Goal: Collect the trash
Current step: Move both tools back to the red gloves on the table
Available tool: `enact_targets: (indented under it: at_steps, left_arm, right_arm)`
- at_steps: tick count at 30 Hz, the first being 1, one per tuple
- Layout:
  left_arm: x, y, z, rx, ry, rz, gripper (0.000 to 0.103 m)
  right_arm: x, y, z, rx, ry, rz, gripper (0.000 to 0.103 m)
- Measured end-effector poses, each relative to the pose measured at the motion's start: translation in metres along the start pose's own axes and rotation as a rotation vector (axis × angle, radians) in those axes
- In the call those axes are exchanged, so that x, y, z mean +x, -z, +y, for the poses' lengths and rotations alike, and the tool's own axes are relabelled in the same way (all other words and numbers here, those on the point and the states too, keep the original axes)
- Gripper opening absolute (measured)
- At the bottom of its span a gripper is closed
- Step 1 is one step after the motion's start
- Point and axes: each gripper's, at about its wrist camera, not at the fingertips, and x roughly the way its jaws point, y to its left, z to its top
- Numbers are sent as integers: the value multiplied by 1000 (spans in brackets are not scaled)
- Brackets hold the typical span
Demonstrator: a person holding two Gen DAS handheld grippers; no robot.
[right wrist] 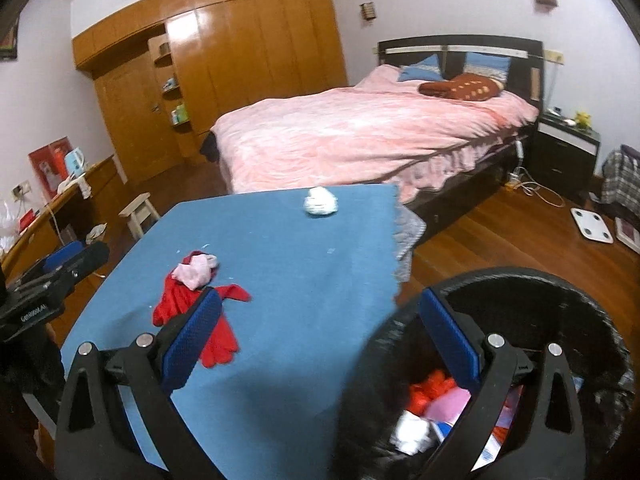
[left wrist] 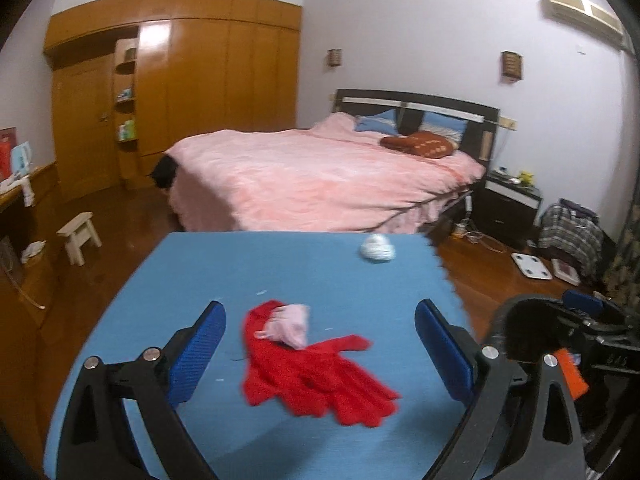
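A red glove (left wrist: pixel 316 376) lies on the blue table cover (left wrist: pixel 160 300) with a crumpled pink scrap (left wrist: pixel 290 326) on its upper end. A white crumpled wad (left wrist: pixel 377 249) sits near the table's far edge. My left gripper (left wrist: pixel 320 352) is open and empty, its jaws on either side of the glove, above it. In the right wrist view the glove (right wrist: pixel 180 300), the pink scrap (right wrist: pixel 196 270) and the white wad (right wrist: pixel 320 201) show on the cover (right wrist: pixel 300 280). My right gripper (right wrist: pixel 318 344) is open and empty over the rim of a black bin (right wrist: pixel 560 300) holding trash.
A bed with a pink cover (right wrist: pixel 360 132) stands beyond the table. A wooden wardrobe (left wrist: pixel 180 92) fills the far wall. A small stool (left wrist: pixel 80 236) and a desk (left wrist: pixel 16 216) stand at the left. A nightstand (right wrist: pixel 568 152), a scale (right wrist: pixel 592 224) and bags sit on the floor at the right.
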Motion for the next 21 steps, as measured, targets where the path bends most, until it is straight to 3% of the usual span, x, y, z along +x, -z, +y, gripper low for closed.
enact_targets:
  at_steps: [12,21]
  left_arm:
    - [33,18,88,-72,-153,44,94]
    - [48,30,132,-114,-207,66,94]
  right_arm:
    - [87,-15,76,-70,-80,57,97]
    - [154,-12,127,-97,-117,131,97]
